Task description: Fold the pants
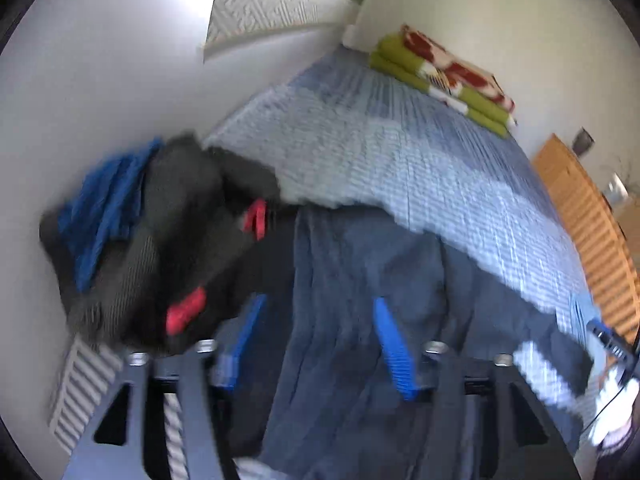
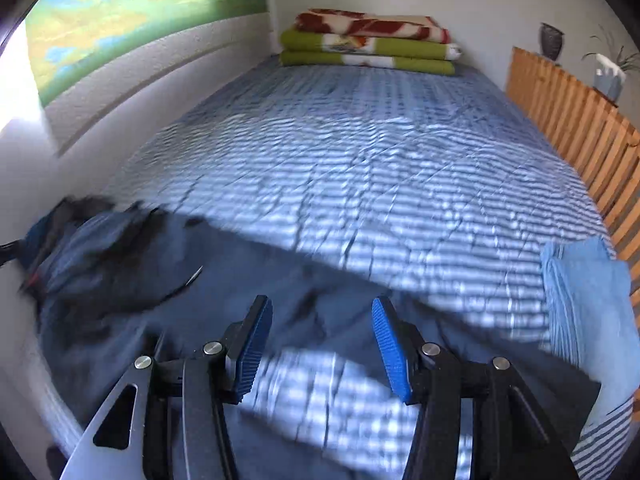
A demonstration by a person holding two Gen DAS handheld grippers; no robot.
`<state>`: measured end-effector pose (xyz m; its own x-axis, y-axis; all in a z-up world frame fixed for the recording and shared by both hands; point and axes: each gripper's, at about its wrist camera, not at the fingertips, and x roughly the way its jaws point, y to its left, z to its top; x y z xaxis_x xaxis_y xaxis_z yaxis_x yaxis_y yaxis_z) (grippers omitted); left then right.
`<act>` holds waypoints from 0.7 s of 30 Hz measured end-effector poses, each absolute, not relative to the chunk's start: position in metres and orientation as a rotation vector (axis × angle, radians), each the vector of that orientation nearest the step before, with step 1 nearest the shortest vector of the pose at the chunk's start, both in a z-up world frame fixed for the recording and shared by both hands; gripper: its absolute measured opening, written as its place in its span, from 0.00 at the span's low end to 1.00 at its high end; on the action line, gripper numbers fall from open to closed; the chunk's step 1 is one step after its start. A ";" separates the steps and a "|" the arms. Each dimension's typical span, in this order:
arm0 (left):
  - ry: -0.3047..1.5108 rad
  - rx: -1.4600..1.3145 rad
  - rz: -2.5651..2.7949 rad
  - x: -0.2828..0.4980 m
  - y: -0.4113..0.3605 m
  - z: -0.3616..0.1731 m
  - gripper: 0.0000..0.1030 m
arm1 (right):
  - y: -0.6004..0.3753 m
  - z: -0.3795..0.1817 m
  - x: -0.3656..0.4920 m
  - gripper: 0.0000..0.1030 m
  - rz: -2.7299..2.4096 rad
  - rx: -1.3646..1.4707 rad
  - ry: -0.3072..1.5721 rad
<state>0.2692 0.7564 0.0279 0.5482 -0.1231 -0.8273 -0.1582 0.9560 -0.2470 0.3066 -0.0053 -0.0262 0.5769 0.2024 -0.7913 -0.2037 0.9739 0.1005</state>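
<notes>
We see dark blue pants (image 1: 360, 280) at lower center: soft, limp, light. Left gripper (image 1: 316, 320) and right gripper (image 2: 320, 320) jaws spread, nothing between. We'd pinch an edge.

Free room: middle of the striped bed cover (image 2: 360, 152), bare.
Far end: folded blankets (image 2: 368, 46).
Right: wooden slat rail (image 2: 580, 128).
Near left: dark clothes heap (image 1: 172, 216).
Near: pants (image 2: 224, 280).

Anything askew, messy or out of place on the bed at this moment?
Nothing damaged. The dark blue pants lie rumpled, not yet neatly folded, below both open grippers, left and right. An untidy heap of black and blue clothes sits at the bed's edge by the wall. Motion blur hides finer detail.
</notes>
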 end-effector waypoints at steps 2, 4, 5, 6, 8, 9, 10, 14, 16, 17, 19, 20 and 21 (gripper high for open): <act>1.057 -0.330 0.023 0.241 0.757 0.008 0.63 | -0.021 -0.025 0.273 0.47 0.256 0.010 0.918; 1.072 -0.330 0.012 0.219 0.752 -0.007 0.63 | -0.041 -0.028 0.238 0.47 0.250 0.024 0.927; 1.075 -0.318 -0.010 0.204 0.744 -0.013 0.63 | -0.059 -0.029 0.213 0.47 0.214 0.041 0.924; 1.074 -0.301 -0.023 0.196 0.737 -0.014 0.63 | -0.070 -0.029 0.199 0.47 0.198 0.060 0.928; 1.068 -0.231 -0.022 0.180 0.723 -0.020 0.63 | -0.104 -0.030 0.167 0.47 0.144 0.106 0.935; 1.074 -0.221 -0.019 0.174 0.717 -0.023 0.63 | -0.124 -0.032 0.149 0.47 0.084 0.120 0.935; 1.085 -0.235 -0.027 0.170 0.714 -0.028 0.64 | -0.141 -0.034 0.136 0.47 0.039 0.127 0.932; 1.119 -0.220 -0.018 0.161 0.703 -0.050 0.64 | -0.222 -0.047 0.082 0.47 -0.184 0.191 0.963; 1.137 -0.211 0.003 0.159 0.700 -0.062 0.64 | -0.264 -0.060 0.067 0.47 -0.254 0.261 1.003; 1.148 -0.232 0.002 0.158 0.700 -0.067 0.64 | -0.281 -0.067 0.062 0.48 -0.302 0.276 1.024; 1.153 -0.254 0.021 0.154 0.704 -0.078 0.64 | -0.313 -0.084 0.051 0.48 -0.423 0.288 1.072; 1.156 -0.254 0.027 0.151 0.707 -0.084 0.64 | -0.326 -0.091 0.048 0.48 -0.451 0.302 1.088; 1.163 -0.264 0.032 0.149 0.710 -0.089 0.64 | -0.335 -0.098 0.046 0.48 -0.464 0.321 1.101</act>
